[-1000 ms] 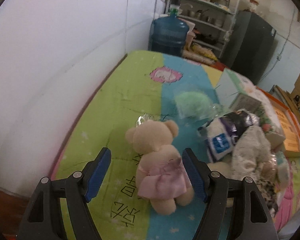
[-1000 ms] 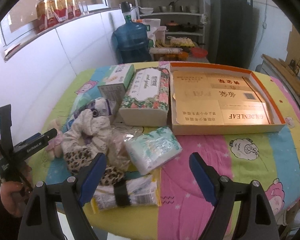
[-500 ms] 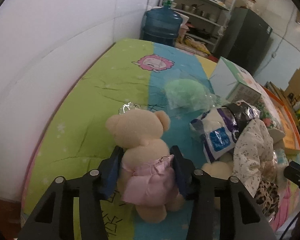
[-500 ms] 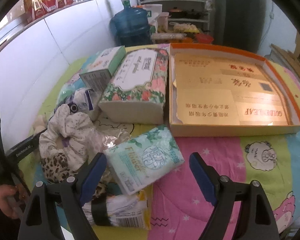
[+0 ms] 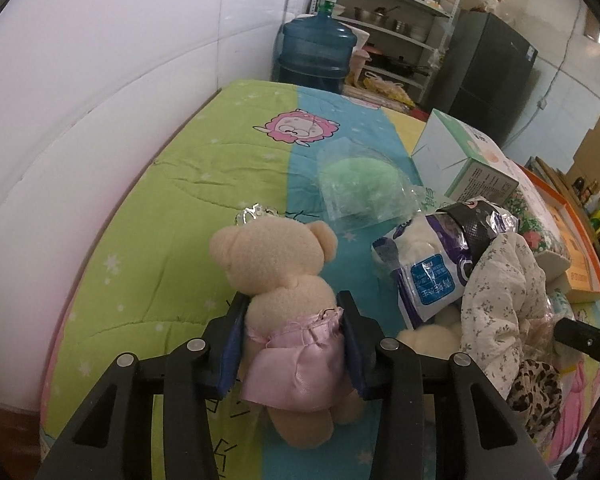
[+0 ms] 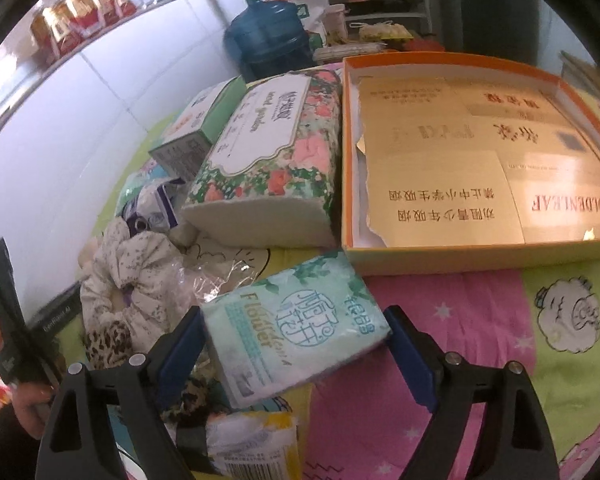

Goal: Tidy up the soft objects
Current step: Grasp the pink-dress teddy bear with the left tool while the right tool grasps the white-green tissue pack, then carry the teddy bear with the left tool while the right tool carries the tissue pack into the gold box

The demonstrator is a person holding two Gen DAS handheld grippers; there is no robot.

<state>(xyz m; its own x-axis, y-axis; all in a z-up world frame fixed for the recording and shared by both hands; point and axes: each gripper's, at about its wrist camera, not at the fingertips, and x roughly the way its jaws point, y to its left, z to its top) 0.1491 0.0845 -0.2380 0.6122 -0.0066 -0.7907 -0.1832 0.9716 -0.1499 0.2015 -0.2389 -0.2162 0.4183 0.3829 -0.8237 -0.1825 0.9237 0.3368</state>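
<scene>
- While the left gripper [image 5: 292, 340] has just been closing, its blue pads now press on both flanks of the teddy bear [image 5: 284, 276], pinching it at the waist of its pink satin skirt, so the bear is clenched between the jaws.
- The bear sits on the patchwork quilt [image 5: 172, 216], head away from the gripper, at the seam where the quilt's green panel meets the blue one.
- Just beyond the bear's head lies a small silvery crown [image 5: 256, 213], and farther on a green puff in a clear bag [image 5: 360, 186].
- To the right of the bear is a heap of soft things: a white and purple packet [image 5: 428, 272], a floral cloth [image 5: 500, 296] and a leopard-print piece [image 5: 536, 392] at the heap's near edge.
- The right gripper [image 6: 296, 344] stands wide, its blue pads on either side of a mint-green tissue pack [image 6: 296, 328]; the left pad is at the pack's edge, the right one just beside its corner, and I cannot tell that either presses, so I read it as released.
- The tissue pack lies just in front of the orange box [image 6: 452, 256], tilted over the yellow packet [image 6: 256, 448] nearest the gripper.
- A floral tissue brick [image 6: 268, 160] lies against the box's left wall, with a green carton [image 6: 204, 124] beyond it.
- A blue water jug [image 6: 272, 36] stands past the box's far end.
</scene>
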